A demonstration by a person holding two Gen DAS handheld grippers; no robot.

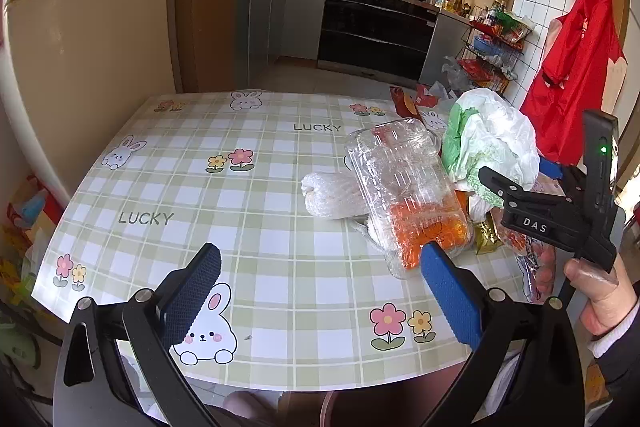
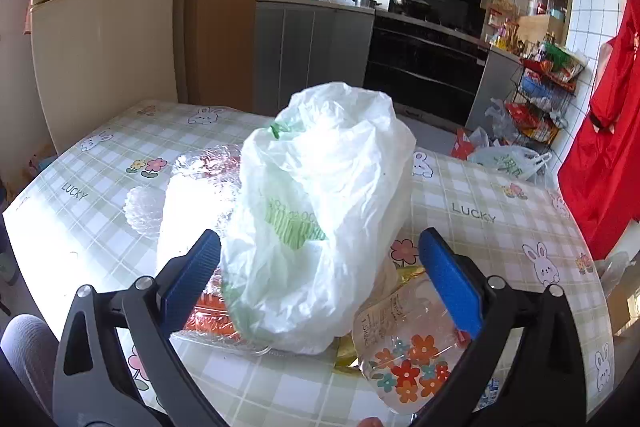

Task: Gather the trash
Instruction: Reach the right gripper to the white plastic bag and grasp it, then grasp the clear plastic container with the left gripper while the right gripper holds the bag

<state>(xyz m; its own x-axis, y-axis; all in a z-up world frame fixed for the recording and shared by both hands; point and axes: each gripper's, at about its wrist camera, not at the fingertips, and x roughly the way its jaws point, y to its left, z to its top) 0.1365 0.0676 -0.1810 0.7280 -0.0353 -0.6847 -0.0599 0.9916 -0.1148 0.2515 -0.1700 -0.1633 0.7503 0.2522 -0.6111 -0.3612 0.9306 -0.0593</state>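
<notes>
A pile of trash lies on the right part of the checked table [image 1: 240, 195]. It holds a white and green plastic bag [image 1: 492, 139] [image 2: 320, 211], a clear plastic container with an orange label [image 1: 408, 195] [image 2: 208, 187], a white foam net sleeve [image 1: 332, 195], a gold wrapper [image 1: 486, 237] and a clear flower-printed packet [image 2: 412, 355]. My left gripper [image 1: 320, 271] is open and empty, just left of the container. My right gripper [image 2: 320, 259] is open, its jaws on either side of the plastic bag. Its body shows in the left wrist view [image 1: 560, 203].
A fridge [image 1: 88, 39] stands behind the table on the left. A kitchen counter and oven [image 1: 376, 27] are at the back. A wire rack [image 1: 496, 55] and a red garment [image 1: 576, 67] are at the right, with bags on the floor [image 2: 508, 159].
</notes>
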